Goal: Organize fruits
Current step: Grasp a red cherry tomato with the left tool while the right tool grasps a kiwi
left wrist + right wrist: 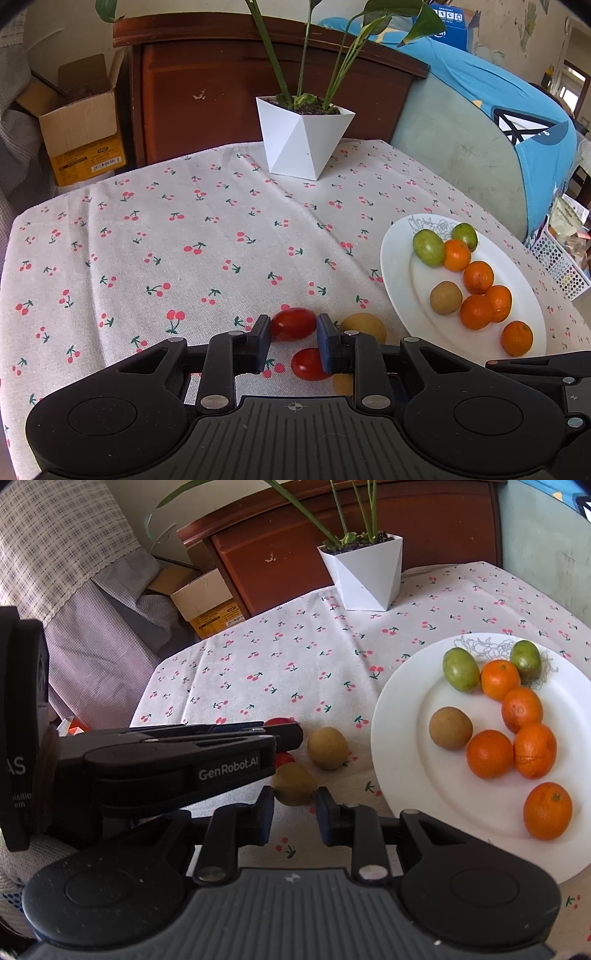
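Left gripper (293, 341): I see its jaws open around a red tomato (293, 323) on the desk (207, 236).
Second tomato (306, 364): lying beneath the right finger, at 6 o'clock of the first.
Right gripper (294, 814): open, a brown fruit (294, 784) at its fingertips.
Plate (399, 746): at 2 o'clock, holding oranges and green fruits.

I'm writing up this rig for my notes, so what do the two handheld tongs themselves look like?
Both are matte black plastic. The left tongs and right tongs each have two linkage arms with silver pivot pins, round black side housings, a ribbed grey centre plate and dark blue finger pads. White "GenRobot.AI" lettering marks the left unit's side. No cables or sleeves show.
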